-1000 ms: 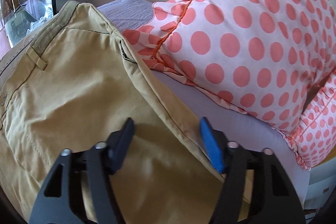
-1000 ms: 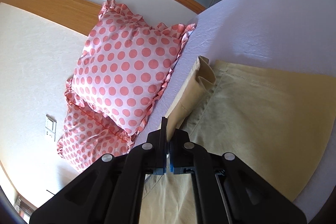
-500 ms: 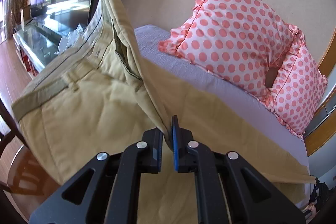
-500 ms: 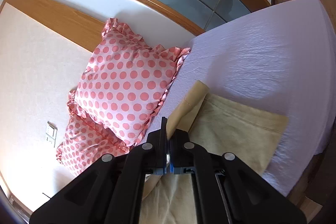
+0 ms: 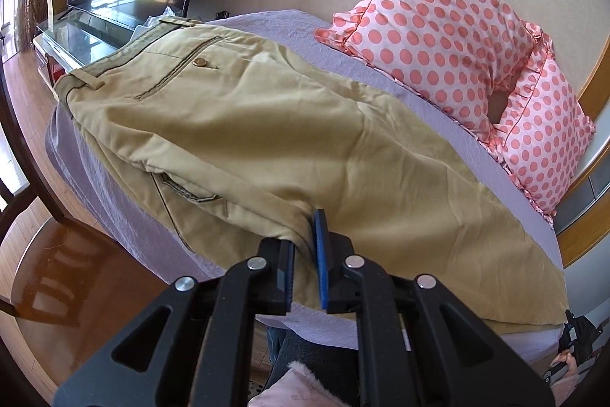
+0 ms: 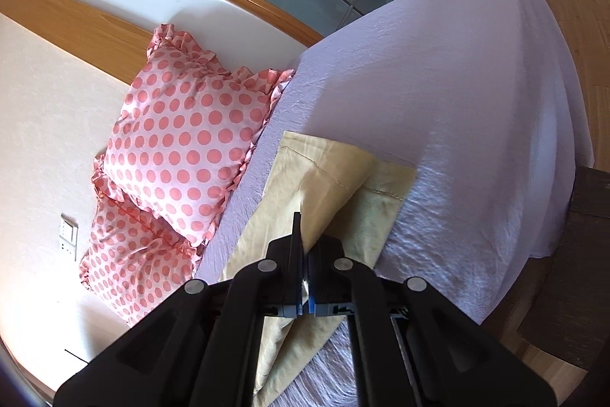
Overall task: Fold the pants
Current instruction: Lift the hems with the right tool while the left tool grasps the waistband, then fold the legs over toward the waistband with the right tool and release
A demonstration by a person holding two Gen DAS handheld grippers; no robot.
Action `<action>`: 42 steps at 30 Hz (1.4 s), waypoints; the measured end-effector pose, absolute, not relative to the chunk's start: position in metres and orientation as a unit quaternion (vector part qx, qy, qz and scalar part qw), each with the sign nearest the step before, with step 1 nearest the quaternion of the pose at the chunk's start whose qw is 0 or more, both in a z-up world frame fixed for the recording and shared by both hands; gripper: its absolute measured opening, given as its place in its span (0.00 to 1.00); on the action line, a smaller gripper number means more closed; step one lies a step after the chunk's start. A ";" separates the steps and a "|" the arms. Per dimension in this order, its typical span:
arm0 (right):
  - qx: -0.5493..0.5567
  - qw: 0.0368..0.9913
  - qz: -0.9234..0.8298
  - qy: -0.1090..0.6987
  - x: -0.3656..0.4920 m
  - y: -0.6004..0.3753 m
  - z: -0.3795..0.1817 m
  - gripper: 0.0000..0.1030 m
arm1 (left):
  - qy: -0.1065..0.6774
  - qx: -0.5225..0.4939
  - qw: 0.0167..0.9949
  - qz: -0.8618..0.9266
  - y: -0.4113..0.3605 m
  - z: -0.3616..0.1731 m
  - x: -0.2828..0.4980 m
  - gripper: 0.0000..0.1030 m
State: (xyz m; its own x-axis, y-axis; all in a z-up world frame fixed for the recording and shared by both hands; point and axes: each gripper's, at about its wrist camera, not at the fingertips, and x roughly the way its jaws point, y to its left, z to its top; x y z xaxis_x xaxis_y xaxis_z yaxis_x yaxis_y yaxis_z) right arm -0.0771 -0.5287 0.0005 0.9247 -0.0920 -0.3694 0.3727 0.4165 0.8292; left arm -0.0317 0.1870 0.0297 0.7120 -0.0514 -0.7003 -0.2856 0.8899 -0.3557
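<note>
Tan pants (image 5: 289, 140) lie on a lilac bed (image 5: 289, 25), one half folded over the other, with the waistband and a buttoned back pocket at the far left. My left gripper (image 5: 304, 235) is shut on a bunched fold of the pants near the bed's near edge. In the right wrist view the leg ends (image 6: 335, 185) lie flat with one hem over the other. My right gripper (image 6: 304, 254) is shut on the upper leg's edge.
Two pink polka-dot pillows (image 5: 450, 25) lean on the wall behind the pants; they also show in the right wrist view (image 6: 183, 147). A glass TV stand (image 5: 84, 21) and wooden floor lie left. The bed's far edge (image 6: 553, 124) drops to the floor.
The left gripper shut on the pants' edge, lifted it and carried it over toward the near side. The right gripper brought the leg end over the other leg.
</note>
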 end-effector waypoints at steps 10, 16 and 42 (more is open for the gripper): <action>0.460 0.844 -0.231 0.150 -0.092 -0.523 0.013 0.48 | 0.375 -0.211 0.902 0.045 0.185 0.025 -0.038 0.16; 0.419 0.854 -0.269 0.152 -0.090 -0.519 0.010 0.41 | 0.369 -0.204 0.906 0.043 0.188 0.024 -0.056 0.31; 0.217 0.927 0.259 0.162 0.039 -0.227 0.081 0.03 | 0.316 -0.279 0.906 0.029 0.222 0.007 -0.085 0.62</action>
